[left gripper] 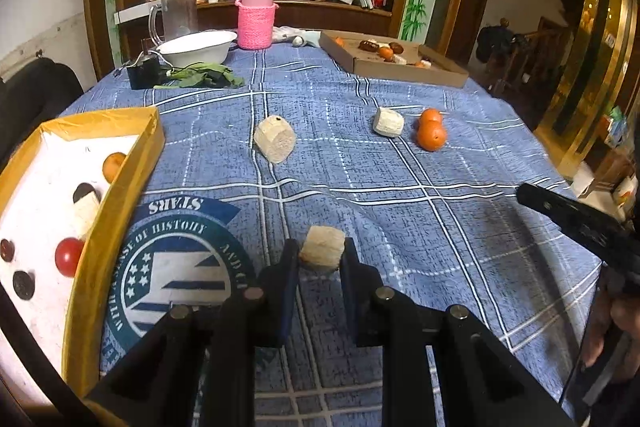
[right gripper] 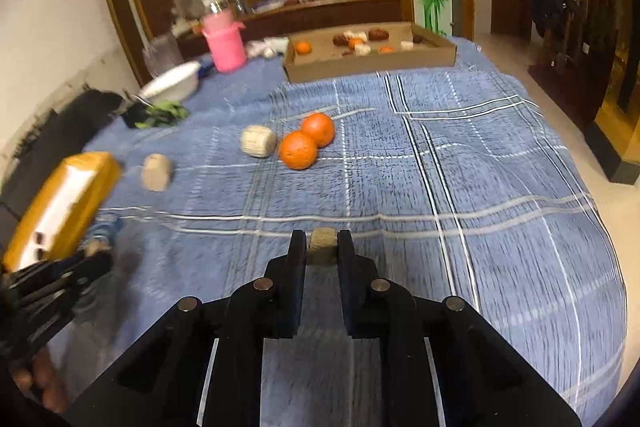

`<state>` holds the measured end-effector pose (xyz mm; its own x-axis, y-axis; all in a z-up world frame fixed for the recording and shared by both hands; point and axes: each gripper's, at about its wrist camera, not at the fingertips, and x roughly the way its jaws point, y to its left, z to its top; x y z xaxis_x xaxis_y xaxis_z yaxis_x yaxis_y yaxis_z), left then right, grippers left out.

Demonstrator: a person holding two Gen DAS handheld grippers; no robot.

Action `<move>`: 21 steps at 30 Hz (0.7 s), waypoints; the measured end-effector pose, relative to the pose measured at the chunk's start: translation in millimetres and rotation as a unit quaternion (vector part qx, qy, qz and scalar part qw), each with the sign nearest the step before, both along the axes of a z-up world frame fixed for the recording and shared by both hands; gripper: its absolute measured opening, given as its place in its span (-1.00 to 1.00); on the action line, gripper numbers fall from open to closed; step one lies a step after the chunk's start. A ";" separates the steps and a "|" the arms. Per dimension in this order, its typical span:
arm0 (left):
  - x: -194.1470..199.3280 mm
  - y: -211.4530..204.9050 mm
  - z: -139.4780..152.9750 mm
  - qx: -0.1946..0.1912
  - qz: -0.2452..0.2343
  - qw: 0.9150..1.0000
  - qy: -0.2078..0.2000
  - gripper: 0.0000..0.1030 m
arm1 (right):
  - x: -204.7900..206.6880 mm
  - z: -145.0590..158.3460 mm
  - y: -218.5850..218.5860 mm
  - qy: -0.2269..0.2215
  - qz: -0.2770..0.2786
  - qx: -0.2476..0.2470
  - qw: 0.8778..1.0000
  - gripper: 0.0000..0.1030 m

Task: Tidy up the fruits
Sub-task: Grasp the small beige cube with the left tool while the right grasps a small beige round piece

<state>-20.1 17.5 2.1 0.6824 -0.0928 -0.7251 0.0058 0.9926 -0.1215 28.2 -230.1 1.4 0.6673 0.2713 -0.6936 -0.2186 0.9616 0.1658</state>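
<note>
Fingers (left gripper: 294,259) clamp one chunk (left gripper: 322,247); two oranges (left gripper: 431,135) loose.

Dim warm indoor light, heavy fisheye bending

We see the left wrist view fairly sharp, with a soft shadow on the blue cloth (left gripper: 400,211) at 4 o'clock; the right wrist view smears with motion blur toward 9 o'clock, dark vignette at the corners.

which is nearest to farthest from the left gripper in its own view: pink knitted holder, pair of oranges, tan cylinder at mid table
From the left gripper:
1. tan cylinder, middle, slightly left
2. pair of oranges, right
3. pink knitted holder, far edge, by the white bowl
</note>
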 end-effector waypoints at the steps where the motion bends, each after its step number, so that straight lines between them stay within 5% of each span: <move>1: -2.0 2.1 0.4 -0.008 -0.001 1.000 0.001 -0.56 | -9.3 3.7 -1.9 -0.006 0.001 0.007 1.000 -0.72; 9: -18.8 14.8 4.7 -0.052 -0.005 0.999 0.002 -0.56 | -46.9 10.0 5.8 -0.013 0.025 0.043 0.999 -0.72; 21: -46.6 28.7 16.3 -0.026 0.011 0.999 -0.021 -0.56 | -67.0 9.7 39.0 -0.009 0.070 0.056 0.996 -0.72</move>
<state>-66.7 46.2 18.3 0.7142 -0.1141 -0.6906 -0.0106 0.9848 -0.1736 -38.9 -191.1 11.2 0.6287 0.4376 -0.6428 -0.3537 0.8971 0.2647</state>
